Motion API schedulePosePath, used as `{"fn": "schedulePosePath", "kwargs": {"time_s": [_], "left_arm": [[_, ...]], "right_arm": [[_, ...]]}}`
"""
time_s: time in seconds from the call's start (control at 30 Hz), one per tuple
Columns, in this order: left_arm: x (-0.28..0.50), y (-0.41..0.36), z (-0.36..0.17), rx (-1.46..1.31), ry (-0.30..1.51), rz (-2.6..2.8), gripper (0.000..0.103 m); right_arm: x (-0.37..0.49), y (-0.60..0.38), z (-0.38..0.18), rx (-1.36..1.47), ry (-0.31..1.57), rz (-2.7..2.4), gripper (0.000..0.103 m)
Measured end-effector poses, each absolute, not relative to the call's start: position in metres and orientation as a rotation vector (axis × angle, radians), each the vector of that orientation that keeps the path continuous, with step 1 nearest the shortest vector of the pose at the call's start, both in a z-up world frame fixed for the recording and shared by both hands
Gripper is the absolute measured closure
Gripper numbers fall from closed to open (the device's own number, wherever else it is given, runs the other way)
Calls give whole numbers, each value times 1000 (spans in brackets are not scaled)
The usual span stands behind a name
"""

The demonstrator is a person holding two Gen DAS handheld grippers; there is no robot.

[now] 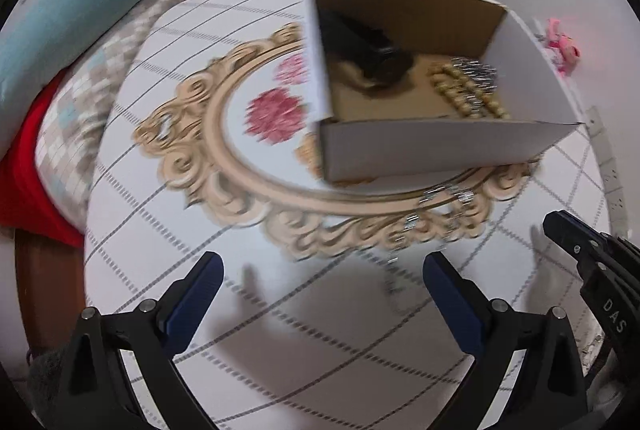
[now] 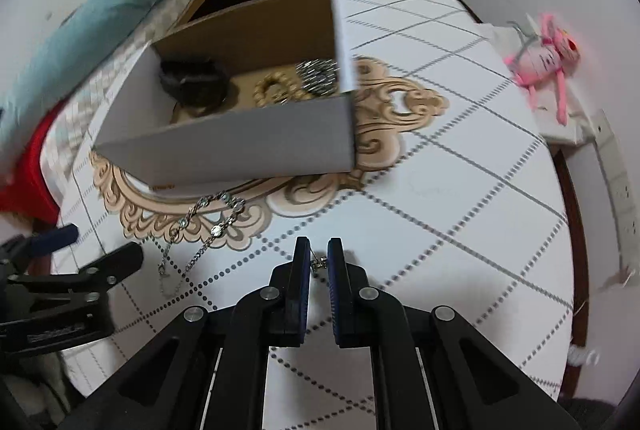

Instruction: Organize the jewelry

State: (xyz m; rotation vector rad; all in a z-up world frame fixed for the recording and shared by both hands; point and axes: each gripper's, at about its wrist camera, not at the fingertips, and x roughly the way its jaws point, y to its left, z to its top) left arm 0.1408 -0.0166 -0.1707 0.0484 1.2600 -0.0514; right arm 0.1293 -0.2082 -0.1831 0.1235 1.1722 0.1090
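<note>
An open cardboard box [image 1: 440, 146] [image 2: 240, 146] stands on the round table. It holds a black strap item [image 2: 194, 82], a gold bead bracelet [image 2: 276, 90] and a silver piece [image 2: 318, 70]. A silver rhinestone necklace [image 2: 208, 226] lies on the tablecloth in front of the box; it shows blurred in the left wrist view [image 1: 440, 206]. My left gripper [image 1: 322, 282] is open and empty, hovering before the necklace. My right gripper [image 2: 319, 264] is nearly closed on a small silver chain piece [image 2: 319, 263] low over the table.
A pink plush toy [image 2: 548, 54] lies on a white ledge at the right. Cushions and a blue pillow [image 1: 80, 10] sit beyond the table's left edge. A wall socket strip [image 2: 624, 190] runs along the right wall.
</note>
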Motion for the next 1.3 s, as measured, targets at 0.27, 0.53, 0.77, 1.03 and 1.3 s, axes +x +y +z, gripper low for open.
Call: {"fn": "schedulePosePath", "kwargs": {"time_s": [0.27,0.53,0.77,1.03,1.3], "left_arm": [[150,-54,-187,119,1269,-155,41],[151,-67,-182,92,1255,-243,99],[142,-50,-168,-14,1255,-272,103],[123,-23,-133,-103,1215,-294,103],[124,-11,-154,-155,1243,-264,64]], "right_arm": [[126,-234,-169,169,1151,62,94],[122,-245,-166,206,1150,36,94],[118,-247,-157,224,1128,35,94],[114,-248,-140,250,1092,59,94],[110,-254,-144,287,1094,54,94]]}}
